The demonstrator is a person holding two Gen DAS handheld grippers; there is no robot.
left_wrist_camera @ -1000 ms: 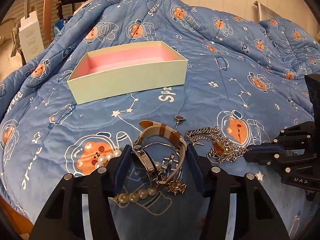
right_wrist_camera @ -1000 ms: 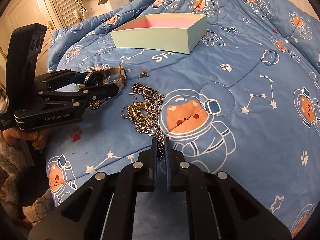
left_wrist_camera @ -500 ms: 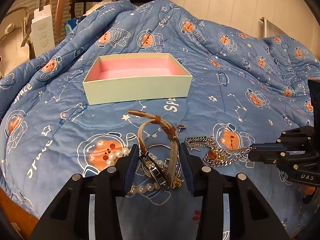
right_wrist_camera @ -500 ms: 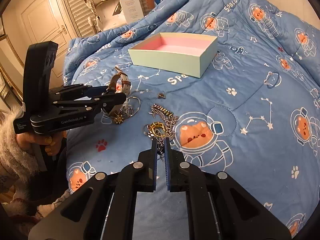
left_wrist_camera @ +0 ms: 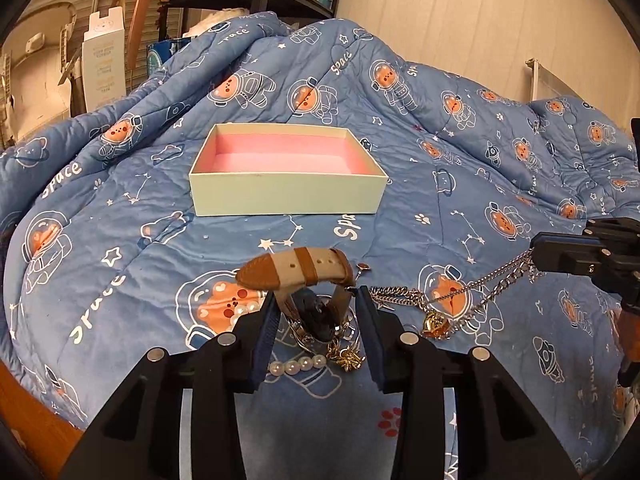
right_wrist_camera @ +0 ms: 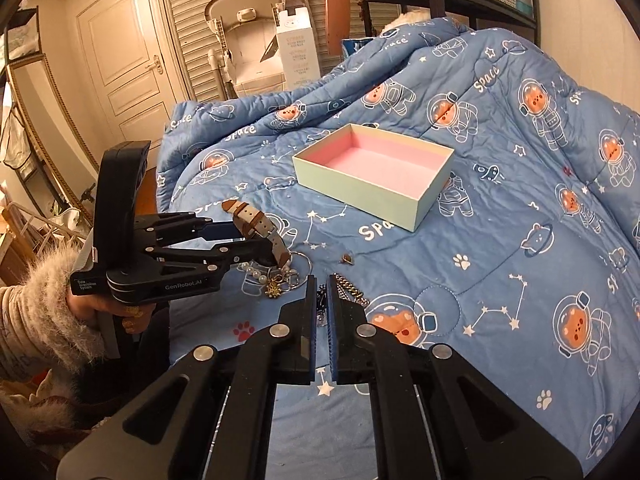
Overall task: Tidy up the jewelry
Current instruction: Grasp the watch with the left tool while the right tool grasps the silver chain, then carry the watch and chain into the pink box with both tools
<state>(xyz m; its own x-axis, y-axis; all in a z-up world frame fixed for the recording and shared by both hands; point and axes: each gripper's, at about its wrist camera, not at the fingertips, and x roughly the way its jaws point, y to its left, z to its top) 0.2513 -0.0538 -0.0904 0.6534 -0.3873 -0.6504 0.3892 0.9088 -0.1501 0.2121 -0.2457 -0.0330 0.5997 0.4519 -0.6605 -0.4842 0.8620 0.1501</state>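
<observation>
On the bed, quilt (left_wrist_camera: 440, 184): spread under everything, printed blue; carried the open box and the loose jewelry.
Box (left_wrist_camera: 286, 194): mint outside, pink inside, nothing seen in it; stood well beyond both grippers, apart from the pile.
Left gripper (left_wrist_camera: 316, 316): fingers (left_wrist_camera: 266, 320) closed in over the last second, then clamped on the watch; case between the pads, side on.
Watch (left_wrist_camera: 298, 270): lifted off the quilt since a second ago, when it lay in the pile; tan-and-cream strap arched above the fingertips; case hung between them.
Right gripper (right_wrist_camera: 321, 300): fingers together, pinched on the chain at the tips; seen from the left wrist view at (left_wrist_camera: 560, 256).
Chain (left_wrist_camera: 476, 292): silver links, drawn up taut from the quilt toward the right gripper since a second ago; far end and gold pendant (left_wrist_camera: 434, 324) apparently on the quilt yet.
Pearl strand (left_wrist_camera: 298, 364): left on the quilt, under and just behind the left fingertips; not gripped.
Gold charm (left_wrist_camera: 346, 358): beside the pearls, low between the left fingers; whether snagged on the watch, not determinable.
Small stud (left_wrist_camera: 362, 267): alone on the quilt, between the watch and the chain.
Person's hand (right_wrist_camera: 100, 308): held the left gripper's handle; furred cuff at the wrist.
Assessment: both pickups judged secured, carry to the box judged next; nothing yet stowed.
Risk noted: trailing chain end likely to drag the pendant or catch nearby pieces during the lift.
</observation>
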